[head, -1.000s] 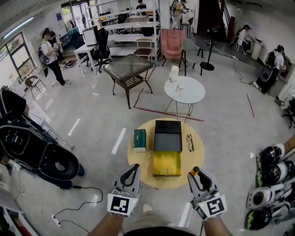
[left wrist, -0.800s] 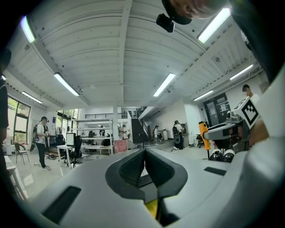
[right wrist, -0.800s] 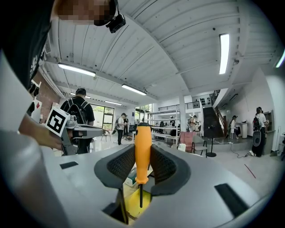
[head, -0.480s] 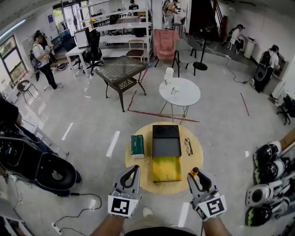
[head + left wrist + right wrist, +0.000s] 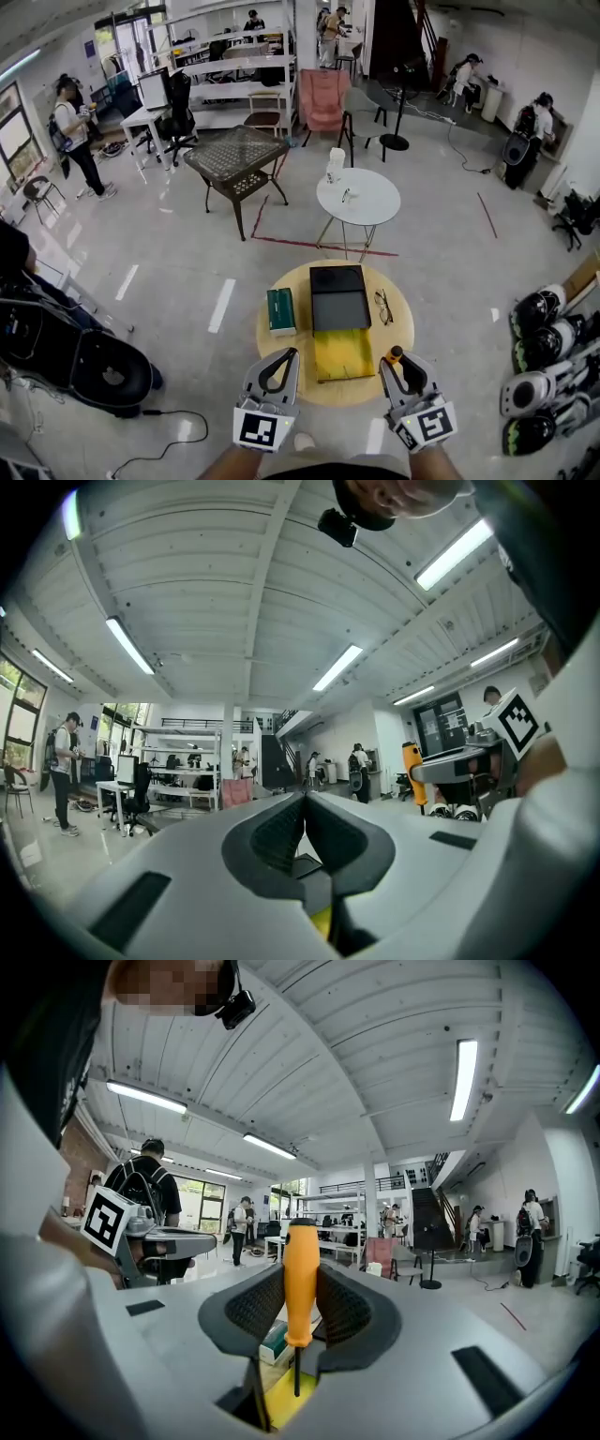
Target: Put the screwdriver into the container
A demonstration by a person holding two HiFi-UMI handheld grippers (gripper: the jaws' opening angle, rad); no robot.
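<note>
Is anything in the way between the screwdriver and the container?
Nothing visible. The right tongs hold the screwdriver upright at the table edge. The container lies ahead-left, with the glasses and green box off to its sides.

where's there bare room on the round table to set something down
Bare wood lies on the round table near-left, between the green box and the near rim, and near-right, between the glasses and the near rim. The middle is crowded: the dark container and yellow piece run end to end across it.
</note>
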